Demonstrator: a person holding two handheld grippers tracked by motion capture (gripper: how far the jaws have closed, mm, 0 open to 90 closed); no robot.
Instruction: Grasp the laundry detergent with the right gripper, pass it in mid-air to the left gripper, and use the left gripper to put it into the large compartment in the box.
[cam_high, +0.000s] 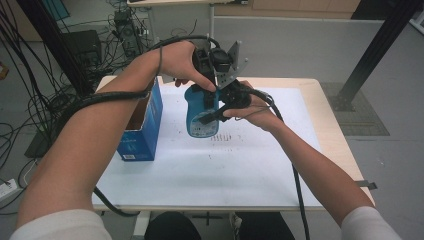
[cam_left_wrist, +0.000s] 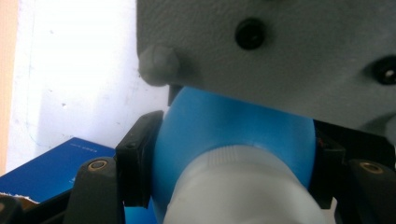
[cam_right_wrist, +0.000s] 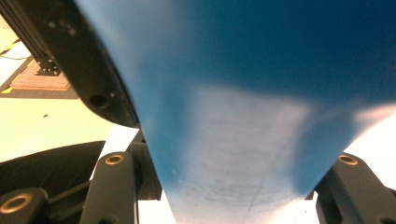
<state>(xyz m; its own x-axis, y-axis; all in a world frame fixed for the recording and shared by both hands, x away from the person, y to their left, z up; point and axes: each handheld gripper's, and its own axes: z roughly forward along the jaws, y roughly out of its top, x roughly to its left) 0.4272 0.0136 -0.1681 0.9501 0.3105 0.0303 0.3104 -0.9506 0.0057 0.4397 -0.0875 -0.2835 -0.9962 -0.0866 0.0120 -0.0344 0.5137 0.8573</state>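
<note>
Both tongs are clamped on the blue bottle (cam_high: 201, 116), held in the air above the middle of the table (cam_high: 240, 175), toward its far edge. The left tongs (cam_high: 206, 92) grip the rounded top — in the left gripper view the pads press on either side of the blue shoulder (cam_left_wrist: 233, 126), right above what looks like a white cap or collar (cam_left_wrist: 243, 186). The right tongs (cam_high: 220, 111) pinch the body lower down; the right gripper view has the blue wall (cam_right_wrist: 243, 116) wedged between both jaws.

Looks like a two-handed hold, maybe a twist-off or a handover. To do it well: keep the lower grip firm and square, turn or pull only at the top, keep the bottle upright over the white sheet (cam_high: 250, 160), not over the open blue box (cam_high: 142, 125) by the table's left edge.

Hard to read: the hands and gripper bodies cover the bottle's top in the high view. Can't tell if the cap is loose, or what's inside the bottle. The box interior is in shadow — contents unclear.
</note>
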